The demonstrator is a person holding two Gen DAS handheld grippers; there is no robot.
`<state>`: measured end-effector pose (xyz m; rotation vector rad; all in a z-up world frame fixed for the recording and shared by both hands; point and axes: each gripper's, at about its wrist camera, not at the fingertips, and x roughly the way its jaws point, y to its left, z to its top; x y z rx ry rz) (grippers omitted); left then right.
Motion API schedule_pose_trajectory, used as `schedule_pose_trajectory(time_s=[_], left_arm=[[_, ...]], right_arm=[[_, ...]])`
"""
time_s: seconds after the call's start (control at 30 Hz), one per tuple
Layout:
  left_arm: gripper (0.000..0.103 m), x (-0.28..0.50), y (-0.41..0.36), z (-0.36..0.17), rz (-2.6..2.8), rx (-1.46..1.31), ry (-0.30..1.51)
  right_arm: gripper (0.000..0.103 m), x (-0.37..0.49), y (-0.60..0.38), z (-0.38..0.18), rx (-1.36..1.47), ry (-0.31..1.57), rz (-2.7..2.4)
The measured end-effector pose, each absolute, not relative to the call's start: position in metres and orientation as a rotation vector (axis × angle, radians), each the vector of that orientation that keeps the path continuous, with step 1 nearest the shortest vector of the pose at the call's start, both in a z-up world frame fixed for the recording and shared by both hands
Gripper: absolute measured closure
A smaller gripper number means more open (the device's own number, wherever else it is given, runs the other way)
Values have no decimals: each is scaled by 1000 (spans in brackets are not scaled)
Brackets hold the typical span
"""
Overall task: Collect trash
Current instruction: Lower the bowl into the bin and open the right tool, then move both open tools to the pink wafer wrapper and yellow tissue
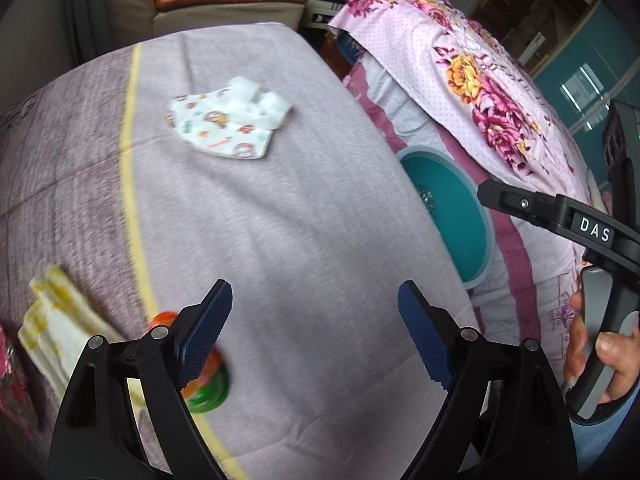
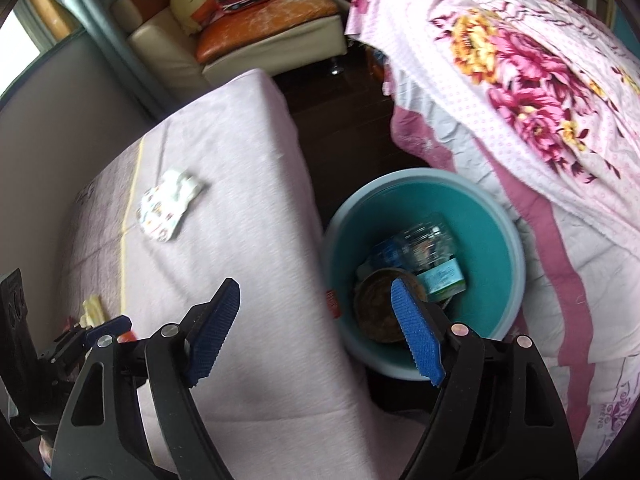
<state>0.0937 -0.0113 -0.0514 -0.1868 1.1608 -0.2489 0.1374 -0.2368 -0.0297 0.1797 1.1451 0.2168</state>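
Note:
A teal bin [image 2: 492,224] stands on the floor between two beds and holds a clear plastic bottle [image 2: 424,240], a small green-blue carton [image 2: 442,280] and a brown round lid [image 2: 376,308]. My right gripper [image 2: 316,332] hangs open over the bed's edge and the bin's rim, nothing between its blue pads. My left gripper [image 1: 316,336] is open above the lilac bedsheet [image 1: 300,220]. An orange and green cup [image 1: 208,388] lies just behind its left finger. A printed face mask with crumpled white tissue [image 1: 228,120] lies farther up the bed. Yellow-stained tissues [image 1: 60,320] sit at the left.
A flowered pink quilt [image 2: 520,60] covers the bed on the right. A cream sofa with an orange cushion [image 2: 264,12] stands at the back. Dark floor shows between the beds. In the left wrist view, a hand [image 1: 600,352] holds the right gripper's handle at the right edge.

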Motion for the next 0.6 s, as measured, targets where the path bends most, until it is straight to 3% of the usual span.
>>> schedule_pose_trajectory(time_s=[0.6], left_arm=[[18, 14, 135, -39, -37, -118, 1102]], right_arm=[[27, 91, -95, -43, 9, 1269, 450]])
